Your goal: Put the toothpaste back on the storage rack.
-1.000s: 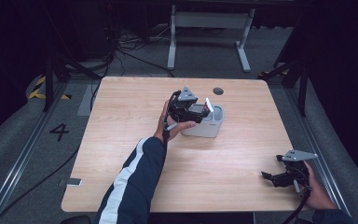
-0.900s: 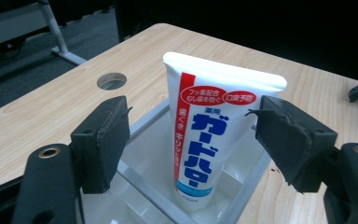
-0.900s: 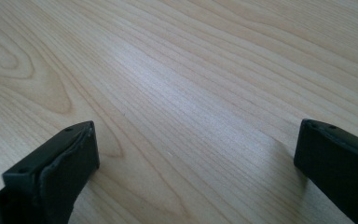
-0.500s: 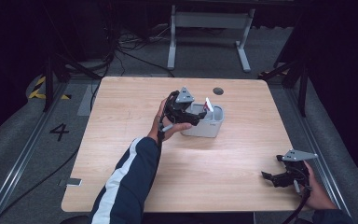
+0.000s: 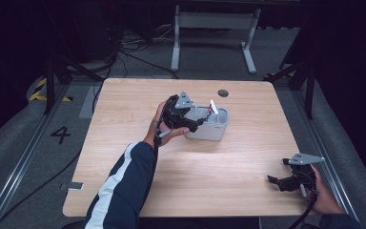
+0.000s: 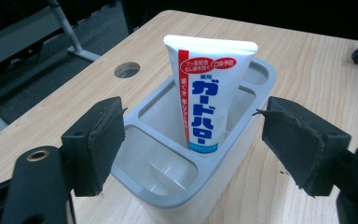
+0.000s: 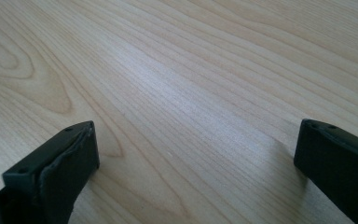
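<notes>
While both tongs gape, one toothpaste tube [image 6: 209, 95], one organizer [image 6: 168, 184]

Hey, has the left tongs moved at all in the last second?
Yes, slightly. The left tongs drew back from the grey caddy, toward the person, judged against the table's round hole.

So there's a grey caddy [image 6: 205, 186] sitting on the light wood worktop [image 5: 209, 191], toward the far middle, near a round hole [image 6: 127, 70] in the top. It's a plastic bin with rounded corners, split into several compartments. A white tube [image 6: 206, 93] stands upright in one of the middle compartments, cap end down, crimped end up and poking above the rim. It's got a red stripe down one side, red ovals near the top and big blue Japanese lettering. The other compartments look bare.
</notes>
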Motion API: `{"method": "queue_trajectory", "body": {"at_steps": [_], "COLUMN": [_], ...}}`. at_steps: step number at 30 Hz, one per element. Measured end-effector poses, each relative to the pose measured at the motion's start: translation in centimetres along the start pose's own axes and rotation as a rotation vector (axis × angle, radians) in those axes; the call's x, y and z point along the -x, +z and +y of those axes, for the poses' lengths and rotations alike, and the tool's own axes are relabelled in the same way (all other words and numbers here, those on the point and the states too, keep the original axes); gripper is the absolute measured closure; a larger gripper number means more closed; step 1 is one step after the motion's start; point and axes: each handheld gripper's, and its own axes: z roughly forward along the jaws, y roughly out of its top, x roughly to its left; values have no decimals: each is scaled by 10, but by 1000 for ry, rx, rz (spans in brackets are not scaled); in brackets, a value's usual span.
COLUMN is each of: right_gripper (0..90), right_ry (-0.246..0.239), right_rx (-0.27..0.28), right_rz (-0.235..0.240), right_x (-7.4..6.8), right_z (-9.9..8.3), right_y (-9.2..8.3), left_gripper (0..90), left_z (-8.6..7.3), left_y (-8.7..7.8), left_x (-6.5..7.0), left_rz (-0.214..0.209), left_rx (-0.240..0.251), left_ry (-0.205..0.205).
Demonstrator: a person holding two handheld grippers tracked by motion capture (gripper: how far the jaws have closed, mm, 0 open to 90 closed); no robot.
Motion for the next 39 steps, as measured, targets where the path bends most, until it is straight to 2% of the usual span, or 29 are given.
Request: {"method": "queue_trajectory", "body": {"at_steps": [3,12,14,24,30,35,39], "right_gripper": [2,2,1,2,2,2,2], "right_ry": [0,0,0,0,0,1,0], "right_rx": [0,0,0,0,0,0,0], "right_rz": [0,0,0,0,0,0,0], "right_x": [0,0,0,0,0,0,0], "right_z": [0,0,0,0,0,0,0], "right_y": [0,0,0,0,0,0,0], "left_gripper": [209,199,197,194,175,173,173], "left_z": [-1,-10,-14,-34,-51,-62,-73], "left_y": [-6,-20,-24,-40,-51,-58,-65], "left_x": [0,7,7,4,2,2,3], "left_rz": [2,-2,11,46,95,115,136], "left_rx": [-17,-49,-68,-108,-156,-167,-202], "left_ry": [29,64,88,99,106,102,130]}}
